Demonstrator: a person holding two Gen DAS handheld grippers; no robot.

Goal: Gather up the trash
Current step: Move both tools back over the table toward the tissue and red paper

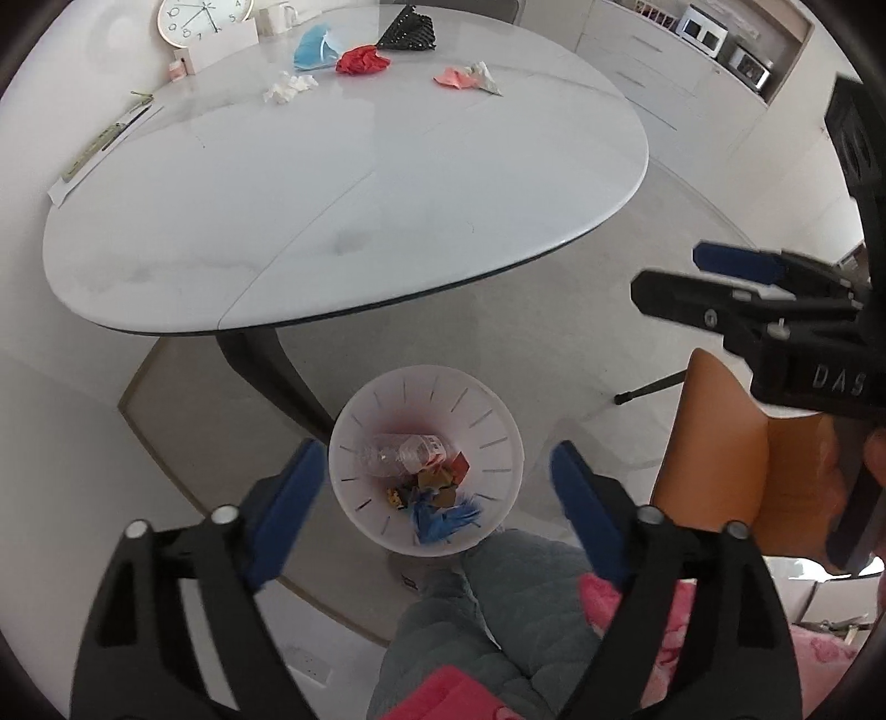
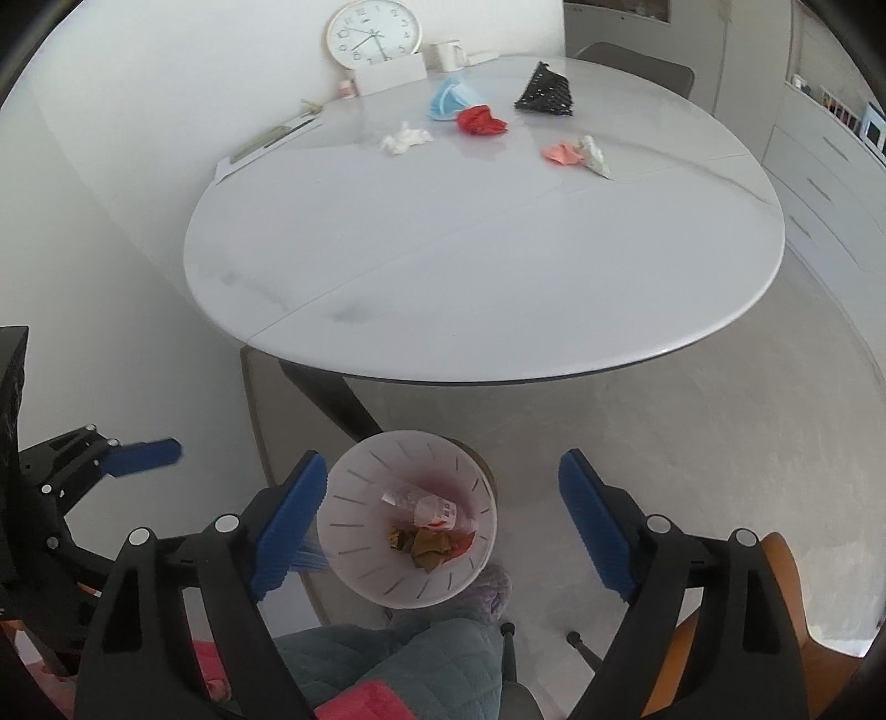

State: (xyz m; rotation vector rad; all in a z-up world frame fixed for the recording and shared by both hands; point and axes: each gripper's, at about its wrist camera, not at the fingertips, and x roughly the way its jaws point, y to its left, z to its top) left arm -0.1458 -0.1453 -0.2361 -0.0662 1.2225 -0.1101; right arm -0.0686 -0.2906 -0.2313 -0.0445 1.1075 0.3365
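Observation:
A white waste bin [image 1: 501,443] stands on the floor below the table, holding a plastic bottle, wrappers and a blue scrap. My left gripper [image 1: 437,509] is open and empty right above the bin. My right gripper [image 2: 443,520] is open and empty over the same bin [image 2: 354,487]. On the far side of the white oval table [image 1: 332,183] lie a blue face mask [image 1: 315,47], a red crumpled piece [image 1: 362,60], a white tissue [image 1: 288,88], a pink and white wad [image 1: 468,77] and a black dotted bag [image 1: 410,30].
A wall clock [image 2: 374,30], a white mug [image 2: 446,54] and a paper sheet [image 2: 266,141] sit at the table's far edge. An orange chair [image 1: 736,454] is at my right. White cabinets [image 1: 664,61] line the right wall. My legs are below.

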